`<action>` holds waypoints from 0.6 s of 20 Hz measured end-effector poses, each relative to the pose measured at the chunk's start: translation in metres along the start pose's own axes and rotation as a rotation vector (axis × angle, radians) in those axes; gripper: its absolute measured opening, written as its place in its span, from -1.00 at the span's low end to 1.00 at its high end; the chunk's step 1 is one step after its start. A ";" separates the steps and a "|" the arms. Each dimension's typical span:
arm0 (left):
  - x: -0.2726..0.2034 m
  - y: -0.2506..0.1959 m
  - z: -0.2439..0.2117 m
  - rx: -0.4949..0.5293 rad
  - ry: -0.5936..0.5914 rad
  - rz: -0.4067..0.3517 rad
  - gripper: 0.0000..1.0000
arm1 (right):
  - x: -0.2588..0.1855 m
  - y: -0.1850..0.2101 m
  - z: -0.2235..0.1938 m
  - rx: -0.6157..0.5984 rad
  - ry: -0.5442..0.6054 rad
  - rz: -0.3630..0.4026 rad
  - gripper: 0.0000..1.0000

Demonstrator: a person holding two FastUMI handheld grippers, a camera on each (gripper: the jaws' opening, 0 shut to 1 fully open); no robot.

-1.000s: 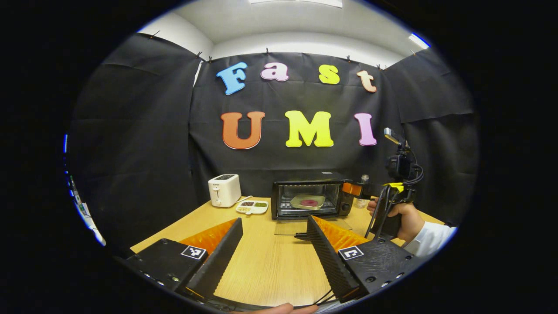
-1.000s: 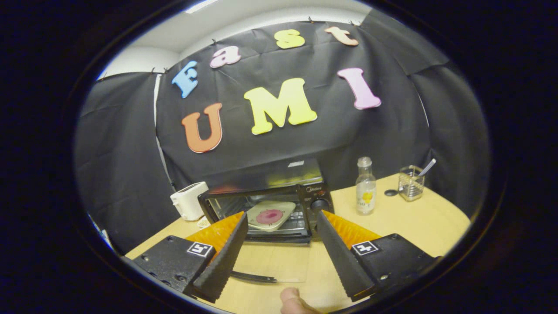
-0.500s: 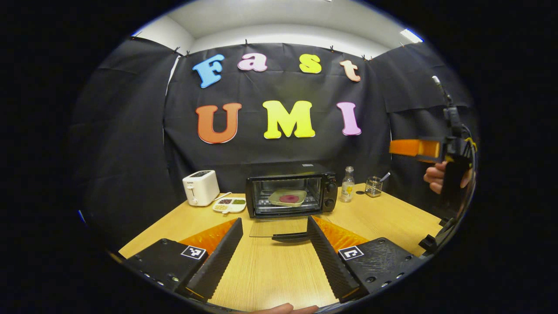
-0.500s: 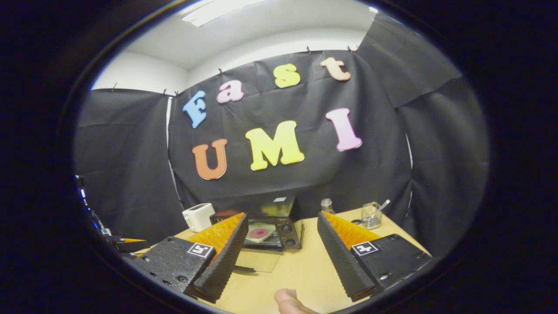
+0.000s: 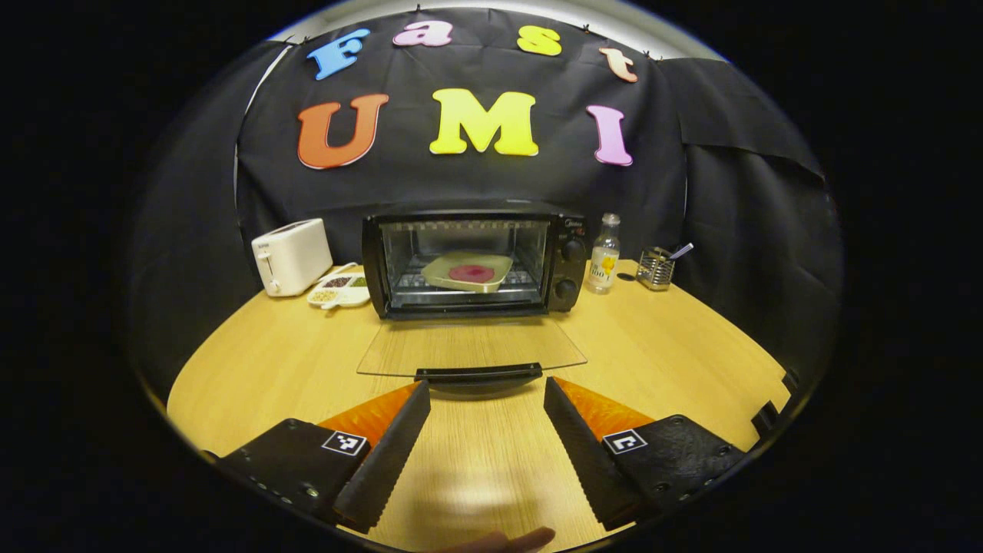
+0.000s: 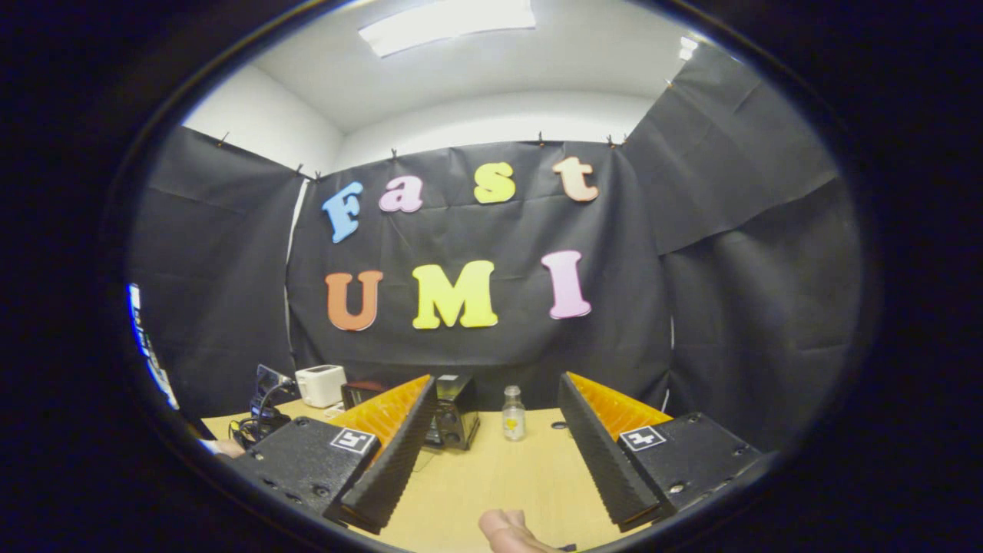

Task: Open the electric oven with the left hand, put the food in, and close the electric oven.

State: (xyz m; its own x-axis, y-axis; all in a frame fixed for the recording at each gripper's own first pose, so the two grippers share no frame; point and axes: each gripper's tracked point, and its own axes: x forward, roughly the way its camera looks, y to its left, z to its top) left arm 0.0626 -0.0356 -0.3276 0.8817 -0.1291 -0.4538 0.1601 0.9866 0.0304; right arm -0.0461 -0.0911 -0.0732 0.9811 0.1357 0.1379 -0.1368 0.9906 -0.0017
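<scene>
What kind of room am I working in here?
Likely a staged kitchen booth rather than a real kitchen: black cloth wall, wooden table with an oven, door open, and a toaster.

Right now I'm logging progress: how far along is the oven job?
Done: the black electric oven stands open, its glass door folded flat, and the pale plate of pink food sits on the rack. In hand: the open left hand-held gripper faces the door's black handle. Left: closing it.

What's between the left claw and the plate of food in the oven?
In the left gripper view, the open glass door and its handle lie between the left claw and plate.
</scene>
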 end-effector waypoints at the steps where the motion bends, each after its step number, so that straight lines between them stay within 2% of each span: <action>1: 0.011 -0.001 -0.006 0.002 0.023 0.006 0.92 | -0.008 -0.005 0.001 -0.016 -0.016 -0.010 0.92; 2: 0.021 -0.001 -0.014 0.004 0.048 0.014 0.92 | -0.013 -0.011 0.003 -0.026 -0.031 -0.019 1.00; 7: 0.065 -0.005 -0.031 -0.010 0.147 0.022 0.92 | -0.034 -0.028 0.002 -0.005 -0.035 -0.025 0.92; 10: 0.078 -0.005 -0.038 -0.054 0.208 0.038 0.92 | -0.041 -0.042 0.006 0.007 -0.052 -0.051 0.92; 12: 0.080 -0.001 -0.037 -0.033 0.216 0.061 0.94 | -0.047 -0.041 0.009 0.026 -0.055 -0.041 0.92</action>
State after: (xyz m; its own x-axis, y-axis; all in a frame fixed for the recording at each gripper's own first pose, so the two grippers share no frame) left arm 0.1168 -0.0430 -0.3973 0.7729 -0.0486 -0.6327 0.0917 0.9952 0.0356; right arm -0.0876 -0.1379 -0.0706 0.9771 0.0931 0.1915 -0.1008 0.9944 0.0310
